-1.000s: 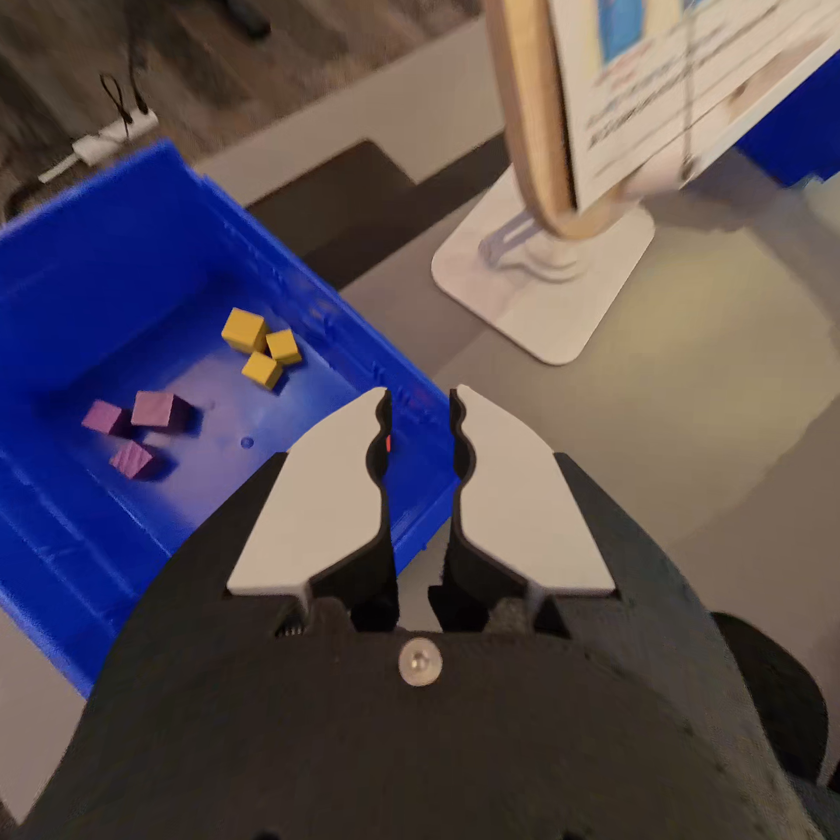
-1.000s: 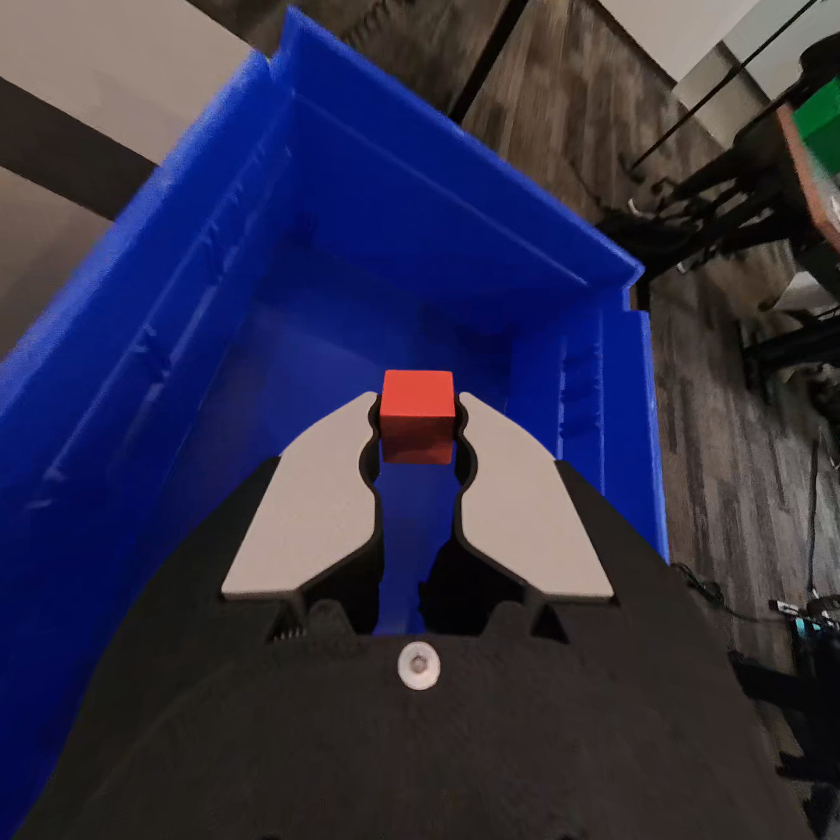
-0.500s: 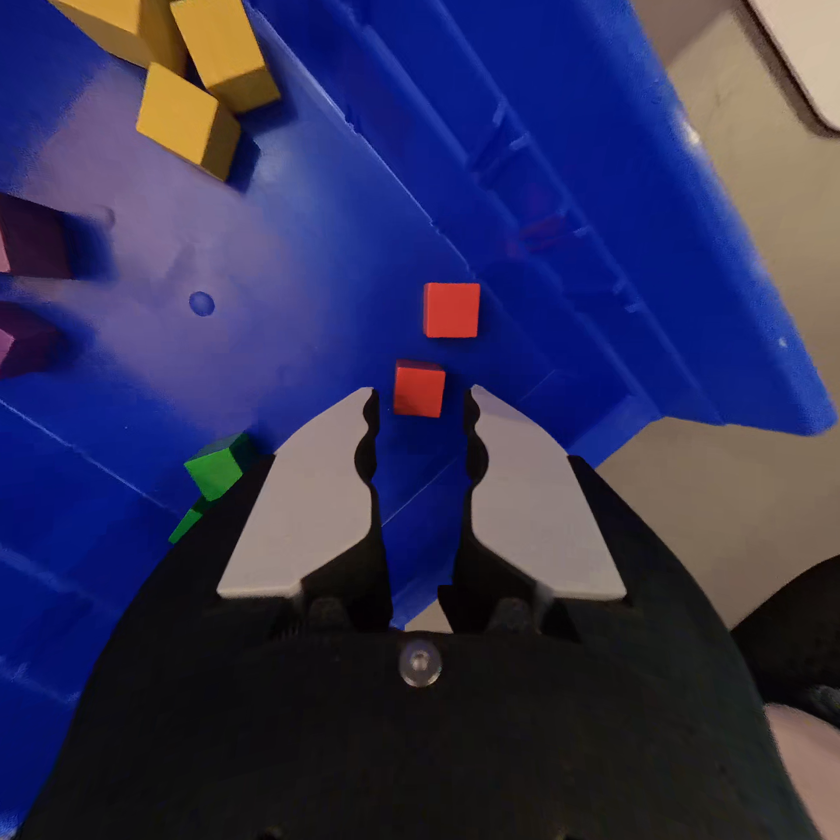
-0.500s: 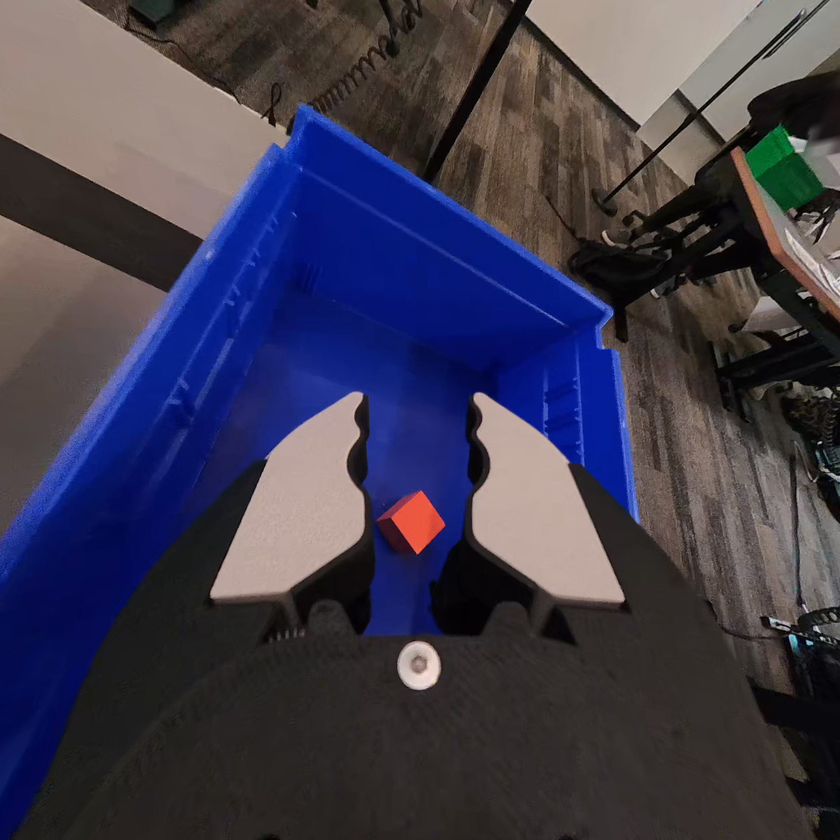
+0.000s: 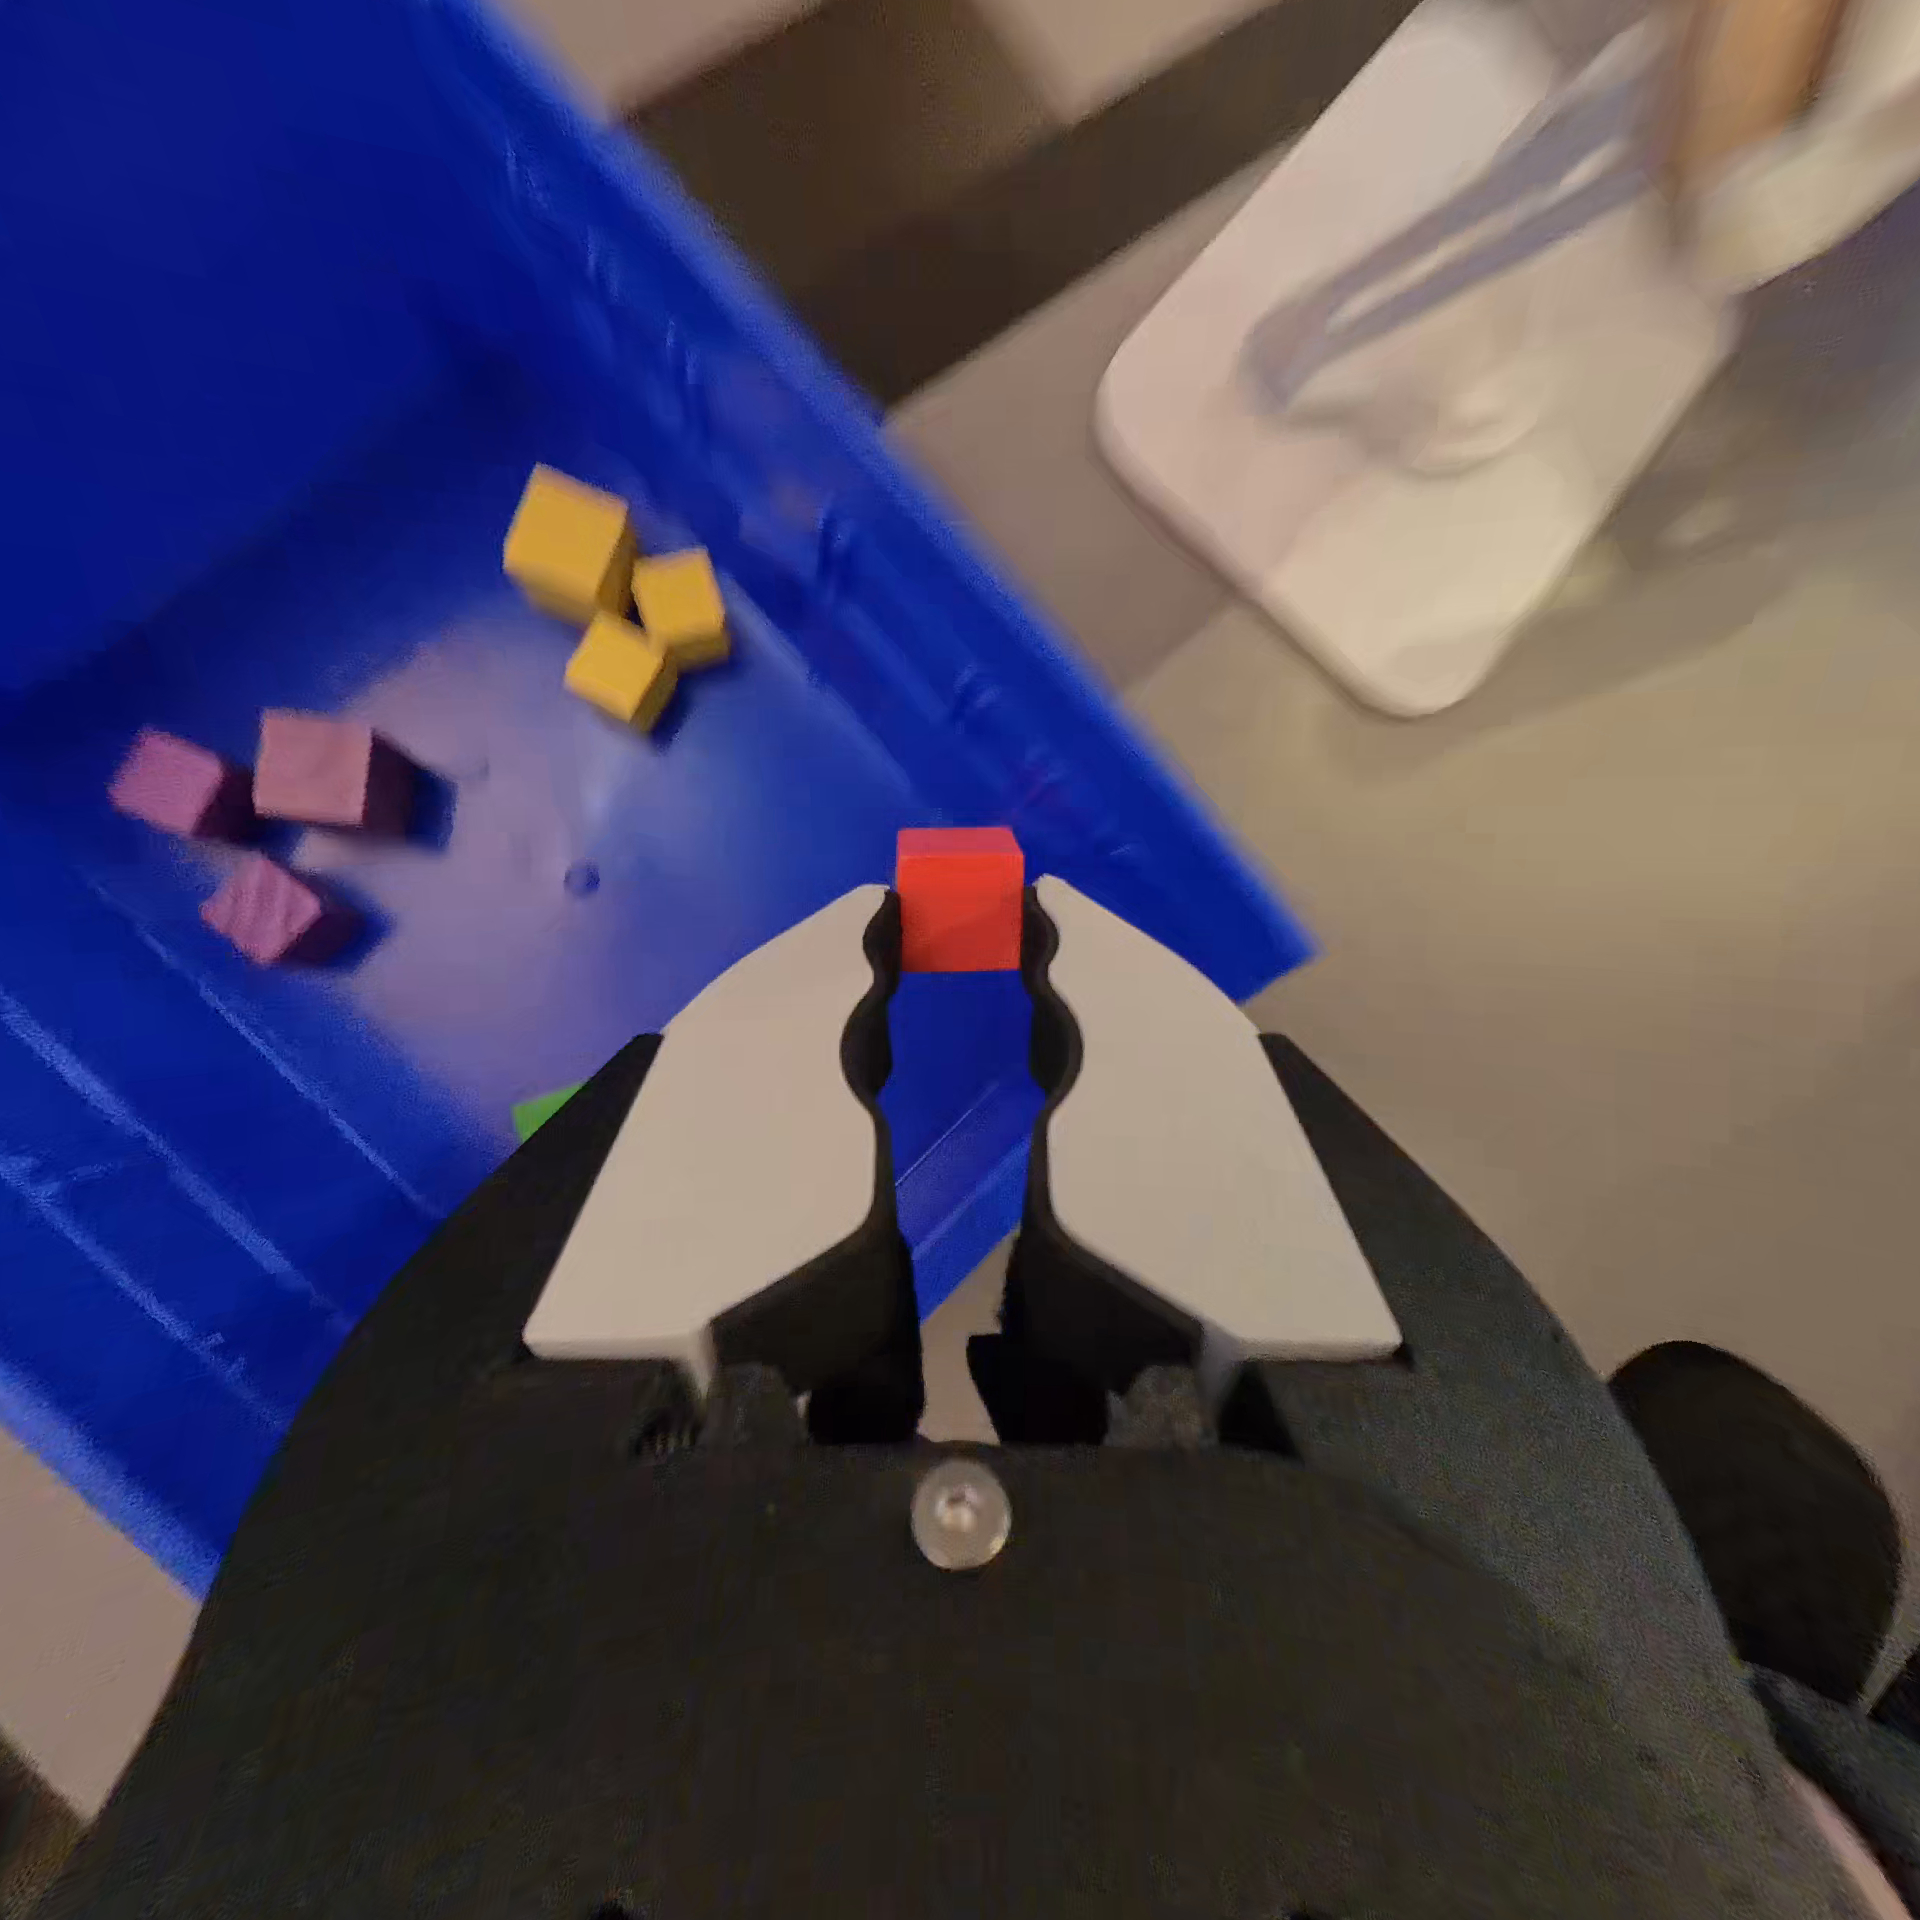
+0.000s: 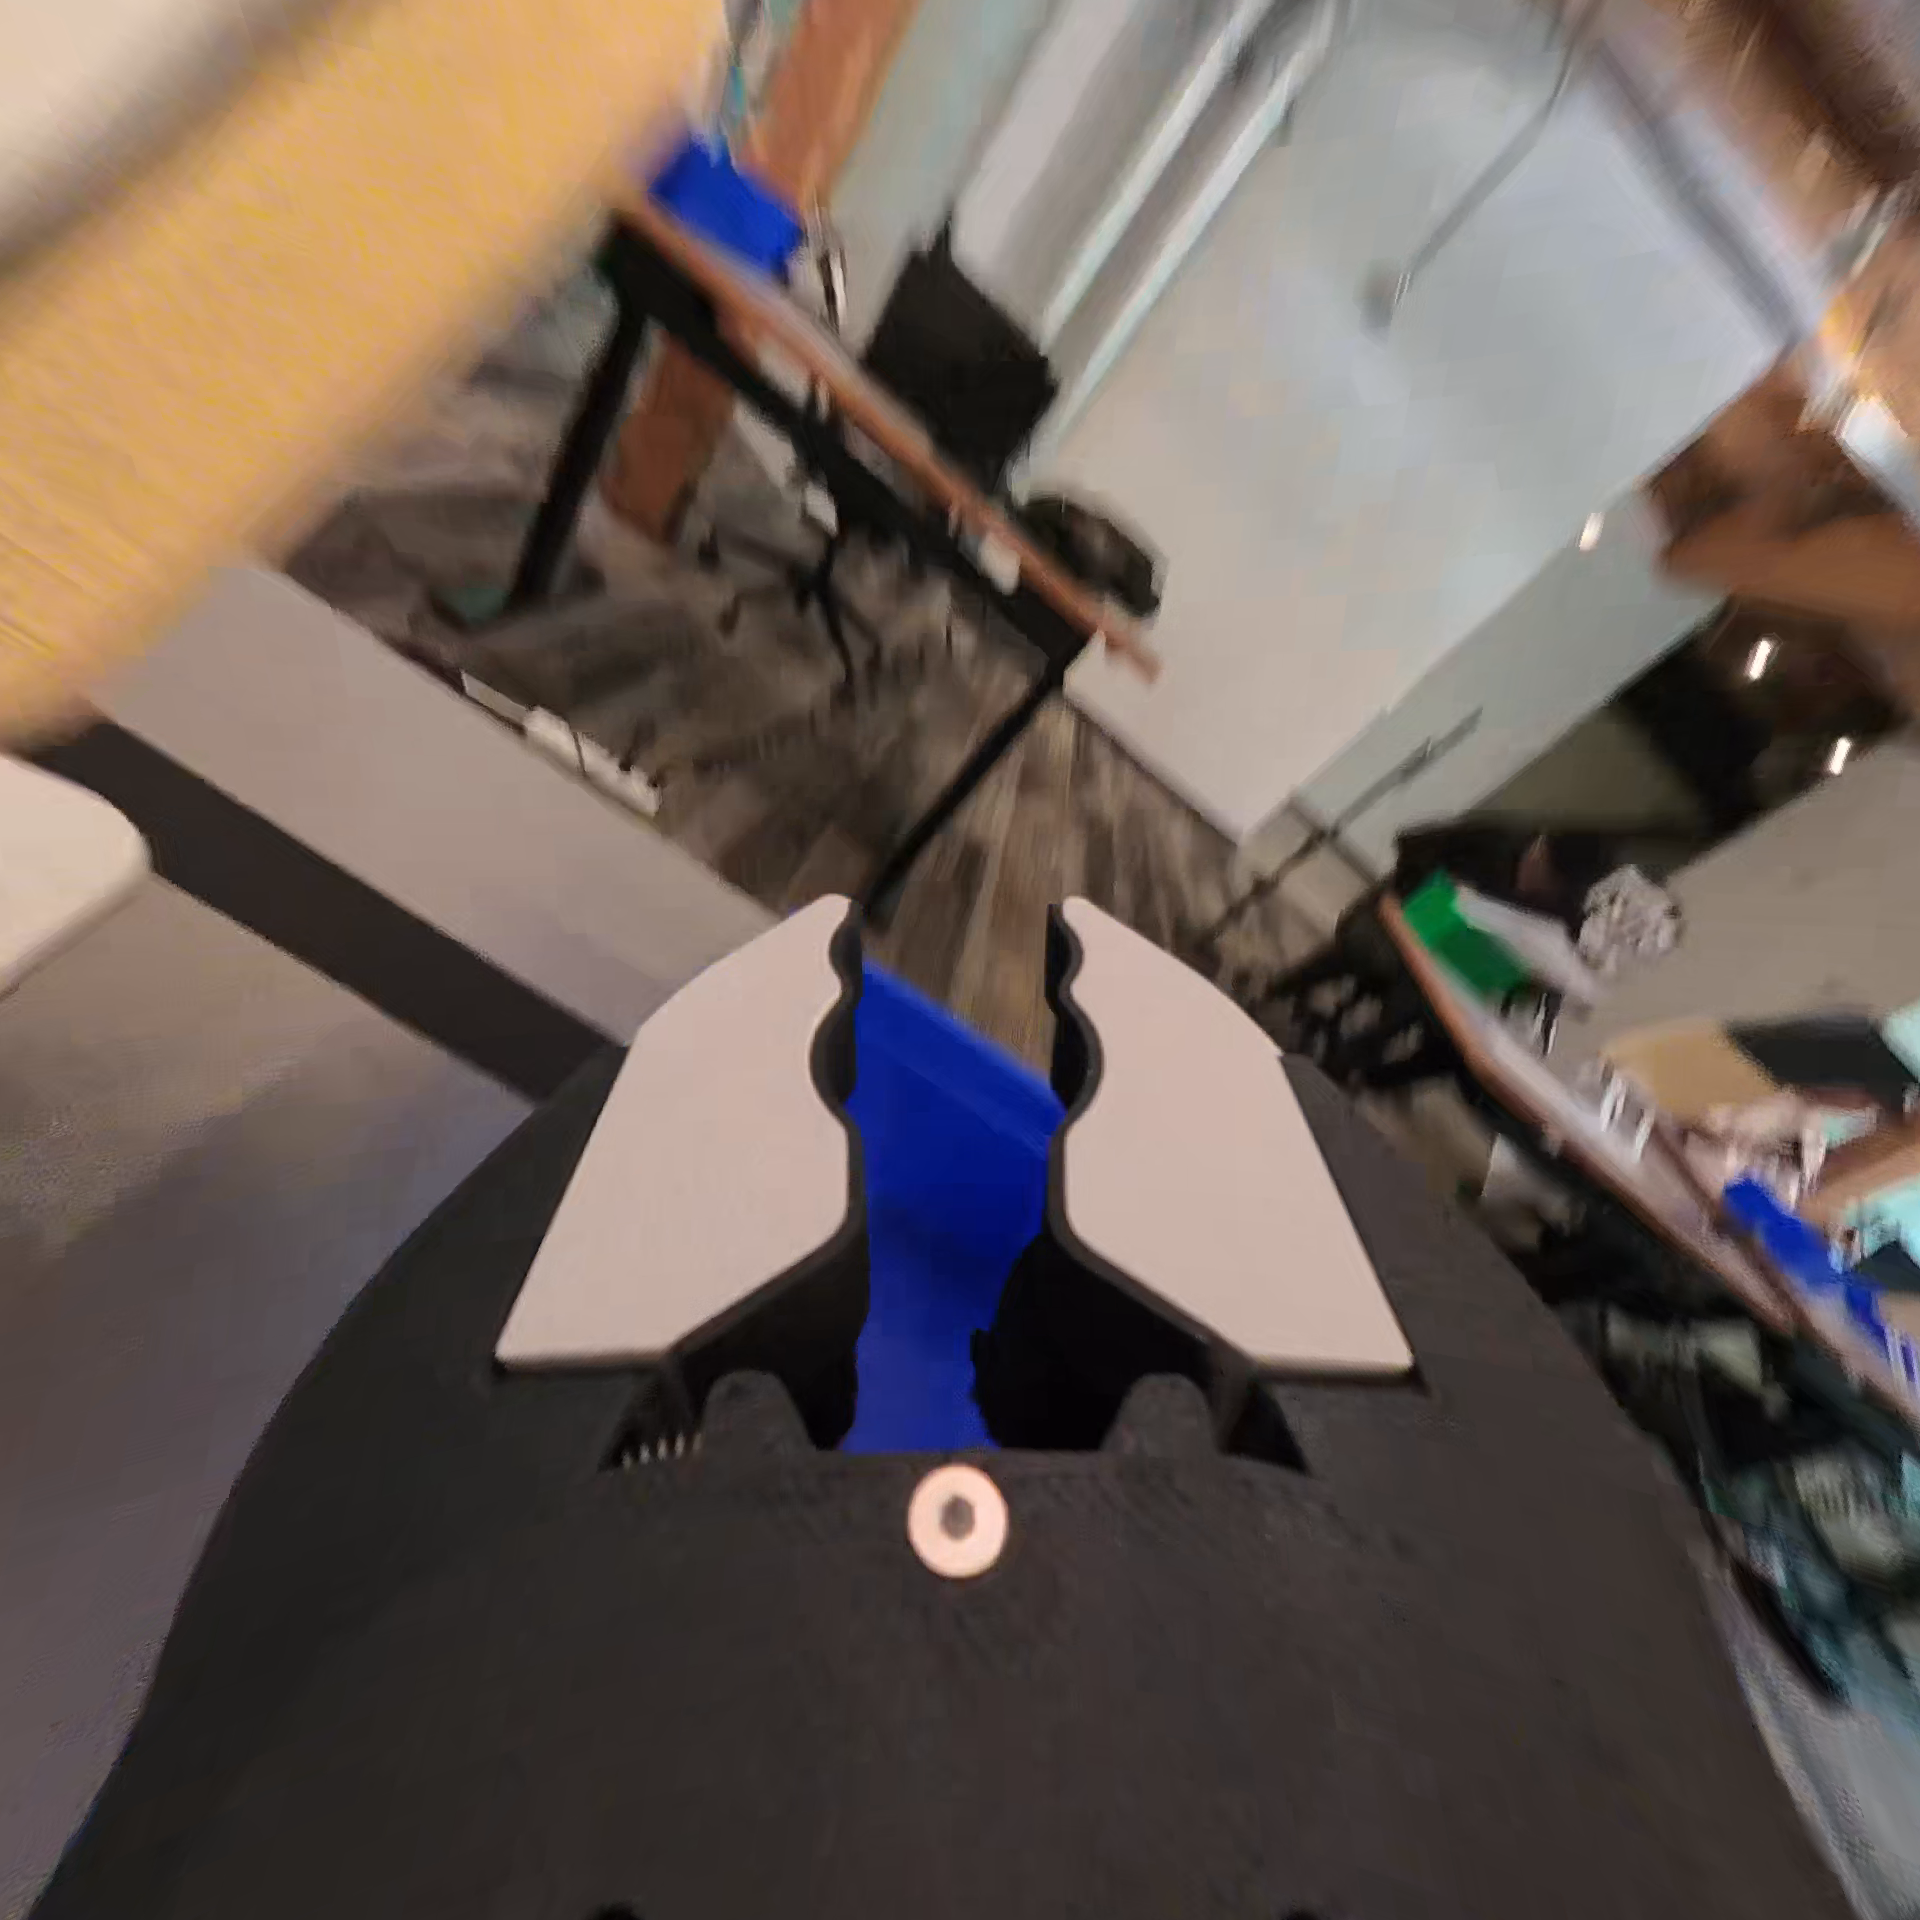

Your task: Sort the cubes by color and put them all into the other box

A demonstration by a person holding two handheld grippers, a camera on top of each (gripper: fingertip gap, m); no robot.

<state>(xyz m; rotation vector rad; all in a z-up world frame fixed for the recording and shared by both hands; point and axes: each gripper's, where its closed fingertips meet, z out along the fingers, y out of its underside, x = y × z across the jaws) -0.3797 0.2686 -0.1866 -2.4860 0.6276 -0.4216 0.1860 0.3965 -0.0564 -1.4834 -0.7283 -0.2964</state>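
Between the left gripper's (image 5: 960, 914) grey fingertips, a small red wooden cube (image 5: 958, 900) is clamped, both pads pressing its sides, above the blue plastic box (image 5: 312, 343). On the box floor: three yellow cubes (image 5: 613, 603), three purple cubes (image 5: 260, 821). Right gripper (image 6: 956, 935): jaws apart, nothing held, raised over another blue box (image 6: 935, 1122)

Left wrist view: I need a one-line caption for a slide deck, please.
Left gripper grips a red cube over the blue box holding yellow and purple cubes.
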